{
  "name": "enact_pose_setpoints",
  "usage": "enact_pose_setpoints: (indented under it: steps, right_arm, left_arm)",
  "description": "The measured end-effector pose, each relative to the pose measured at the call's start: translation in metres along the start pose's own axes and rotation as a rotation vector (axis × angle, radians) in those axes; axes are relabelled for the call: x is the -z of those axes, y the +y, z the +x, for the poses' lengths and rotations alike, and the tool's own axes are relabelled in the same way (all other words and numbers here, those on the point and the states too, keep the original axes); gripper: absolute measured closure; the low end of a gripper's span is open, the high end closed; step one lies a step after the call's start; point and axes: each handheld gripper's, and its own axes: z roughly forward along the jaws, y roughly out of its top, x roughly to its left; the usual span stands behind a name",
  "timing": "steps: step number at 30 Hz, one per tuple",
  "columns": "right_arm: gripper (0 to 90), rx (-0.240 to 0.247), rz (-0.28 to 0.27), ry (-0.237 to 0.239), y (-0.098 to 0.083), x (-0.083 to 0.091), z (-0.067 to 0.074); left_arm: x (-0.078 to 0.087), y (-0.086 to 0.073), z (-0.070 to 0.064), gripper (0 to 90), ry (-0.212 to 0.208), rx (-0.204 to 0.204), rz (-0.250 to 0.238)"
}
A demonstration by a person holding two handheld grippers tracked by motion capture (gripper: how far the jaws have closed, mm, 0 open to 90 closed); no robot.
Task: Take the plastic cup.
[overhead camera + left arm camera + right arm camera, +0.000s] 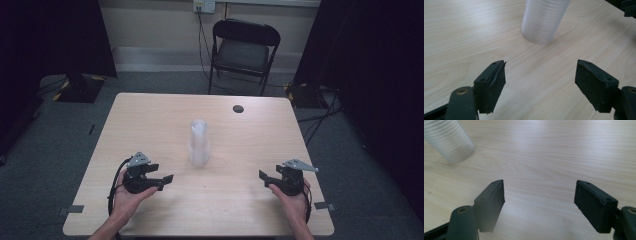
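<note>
Both grippers (169, 178) (262, 175) released, empty; cup stack (199, 142) upright between, well apart.

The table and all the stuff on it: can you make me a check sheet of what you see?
Surface: pale wooden table, bare apart from what is listed.
Job's things: stack of clear plastic cups upright at the middle, untouched.
Clutter: small dark round thing near the far edge.
Grippers: left gripper and right gripper both open, holding nothing, either side of the stack.
Cables: black cable looping from the left gripper; wall cable hanging from a socket.
Surroundings: black folding chair, grey carpet, dark curtains.
</note>
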Motion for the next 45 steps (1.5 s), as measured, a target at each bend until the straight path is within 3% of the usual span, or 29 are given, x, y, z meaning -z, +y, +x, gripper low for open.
enact_pose_setpoints:
  steps: [10,15,21,30,32,39,42,45]
  right_arm:
    - [22.7,0.002,0.007,0.008,0.0,0.003,0.005]
    - [22.4,0.003,-0.002,0.011,0.0,0.005,0.005]
    - [24.2,0.007,0.012,0.014,0.0,0.003,0.006]
    - [24.1,0.01,0.011,0.024,0.0,0.002,0.009]
    - [24.1,0.01,0.014,0.028,0.0,0.002,0.009]
    - [24.1,0.01,0.011,0.034,0.0,0.003,0.01]
    - [24.1,0.011,0.008,0.038,0.001,0.002,0.01]
    - [24.1,0.01,0.009,0.04,0.001,0.003,0.011]
  left_arm:
    - [0.004,0.017,-0.01,25.0,-0.036,0.002,-0.031]
    - [0.005,0.03,-0.016,24.0,-0.008,-0.046,-0.062]
    - [0.005,0.041,-0.02,24.0,0.012,-0.067,-0.084]
    - [-0.006,0.061,-0.027,21.6,-0.024,-0.093,-0.102]
    - [-0.01,0.068,-0.028,21.3,-0.033,-0.081,-0.12]
    - [-0.015,0.081,-0.027,20.5,-0.036,-0.086,-0.138]
    - [-0.02,0.09,-0.029,20.5,-0.04,-0.116,-0.129]
    - [-0.022,0.095,-0.029,20.2,-0.044,-0.109,-0.137]
